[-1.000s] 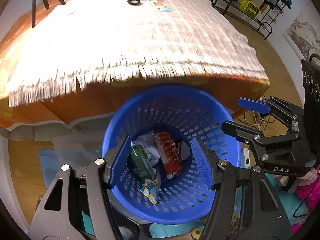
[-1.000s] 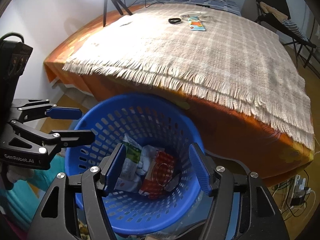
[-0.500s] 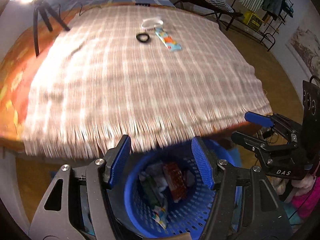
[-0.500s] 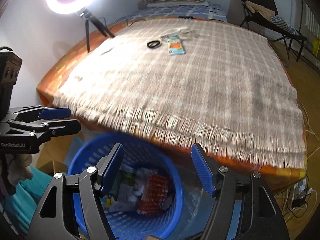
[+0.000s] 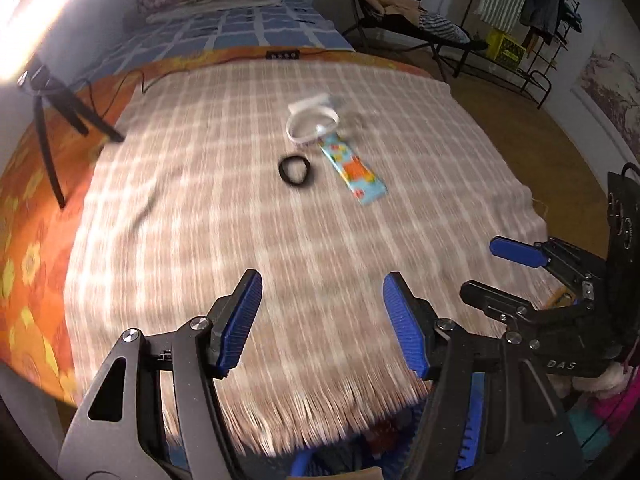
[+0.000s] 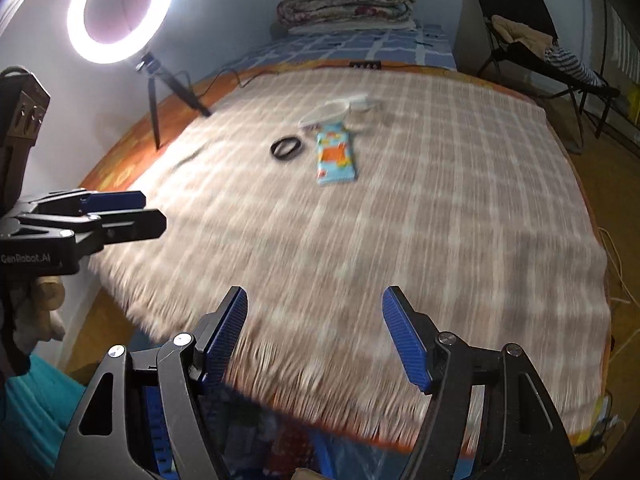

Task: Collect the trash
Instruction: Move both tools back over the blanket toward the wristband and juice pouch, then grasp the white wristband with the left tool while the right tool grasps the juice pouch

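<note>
A light-blue and orange wrapper (image 5: 354, 170) lies flat on the checked blanket (image 5: 240, 220) at the far middle of the bed; it also shows in the right wrist view (image 6: 335, 153). A black ring (image 5: 295, 169) (image 6: 285, 147) and a white band (image 5: 312, 123) (image 6: 330, 111) lie beside it. My left gripper (image 5: 322, 316) is open and empty above the blanket's fringed near edge. My right gripper (image 6: 314, 332) is open and empty too. The blue basket (image 5: 468, 432) with trash is mostly hidden below the bed edge.
A ring light (image 6: 120, 8) on a tripod (image 5: 52, 120) stands at the bed's left side. Folded blankets (image 6: 346, 0) lie at the headboard. A chair (image 5: 400, 8) and a clothes rack (image 5: 532, 20) stand to the right. Cables (image 6: 616, 264) lie on the floor.
Both grippers have risen from above the blue basket and tilted up toward the bed. The basket has dropped out of view and the wrapper on the blanket is now nearer.
</note>
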Tool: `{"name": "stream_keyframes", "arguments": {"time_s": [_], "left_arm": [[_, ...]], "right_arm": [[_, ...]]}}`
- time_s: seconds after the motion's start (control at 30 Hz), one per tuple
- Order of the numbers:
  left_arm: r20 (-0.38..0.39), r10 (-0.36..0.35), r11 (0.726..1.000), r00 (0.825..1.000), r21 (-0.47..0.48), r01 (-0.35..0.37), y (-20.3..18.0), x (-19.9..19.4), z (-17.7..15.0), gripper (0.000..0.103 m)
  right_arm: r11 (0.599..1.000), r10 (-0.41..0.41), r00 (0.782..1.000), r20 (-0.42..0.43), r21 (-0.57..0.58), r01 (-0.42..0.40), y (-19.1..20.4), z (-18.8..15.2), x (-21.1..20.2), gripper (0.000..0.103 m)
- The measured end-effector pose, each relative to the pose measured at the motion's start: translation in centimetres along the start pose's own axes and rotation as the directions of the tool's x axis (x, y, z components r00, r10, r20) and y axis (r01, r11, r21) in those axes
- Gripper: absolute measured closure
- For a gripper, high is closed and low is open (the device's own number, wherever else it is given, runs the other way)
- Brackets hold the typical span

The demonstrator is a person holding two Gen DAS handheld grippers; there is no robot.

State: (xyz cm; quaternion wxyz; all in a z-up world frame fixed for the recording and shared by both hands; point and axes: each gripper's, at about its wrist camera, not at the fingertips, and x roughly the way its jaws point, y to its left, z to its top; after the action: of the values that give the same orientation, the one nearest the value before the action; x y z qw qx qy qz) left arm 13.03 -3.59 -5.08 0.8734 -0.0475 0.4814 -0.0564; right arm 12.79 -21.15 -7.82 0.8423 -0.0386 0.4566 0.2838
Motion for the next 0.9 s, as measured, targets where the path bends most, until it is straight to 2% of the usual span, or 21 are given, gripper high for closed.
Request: {"name": "stream_keyframes", "arguments": {"time_s": [0.3, 0.47, 0.57, 0.73, 0.8, 0.9], "left_arm": [[0.021, 0.026, 0.999, 0.999, -0.037, -0.026, 2.7, 3.4, 5.1, 0.038], [0.02, 0.013, 0.997, 1.0, -0.08, -0.011, 4.1, 5.9, 7.8, 0.038], [0.005, -0.007, 0.994, 1.0, -0.112, 0.007, 4.7, 7.4, 9.0, 0.046], [-0.011, -0.034, 0.99, 0.999, -0.136, 0.032, 5.2, 9.9, 10.8, 0.046], [-0.014, -0.04, 0.989, 0.999, -0.144, 0.038, 5.3, 10.8, 11.4, 0.055], [-0.021, -0.051, 0.985, 0.998, -0.165, 0.047, 5.7, 12.1, 12.1, 0.056]], "right_arm": [[1.0, -0.011, 1.0, -0.016, -0.004, 0.011, -1.1, 5.3, 3.7, 0.033], [1.0, -0.02, 1.0, -0.017, -0.005, 0.02, -1.4, 7.2, 5.9, 0.033], [1.0, -0.019, 1.0, -0.015, -0.013, 0.019, -1.4, 8.2, 7.1, 0.033], [1.0, -0.002, 1.0, -0.019, -0.016, 0.002, -1.5, 9.8, 9.1, 0.033], [1.0, 0.002, 1.0, -0.023, -0.014, -0.003, -1.5, 10.2, 9.8, 0.033], [1.0, -0.001, 1.0, -0.03, -0.017, 0.001, -1.5, 10.8, 10.9, 0.034]]}}
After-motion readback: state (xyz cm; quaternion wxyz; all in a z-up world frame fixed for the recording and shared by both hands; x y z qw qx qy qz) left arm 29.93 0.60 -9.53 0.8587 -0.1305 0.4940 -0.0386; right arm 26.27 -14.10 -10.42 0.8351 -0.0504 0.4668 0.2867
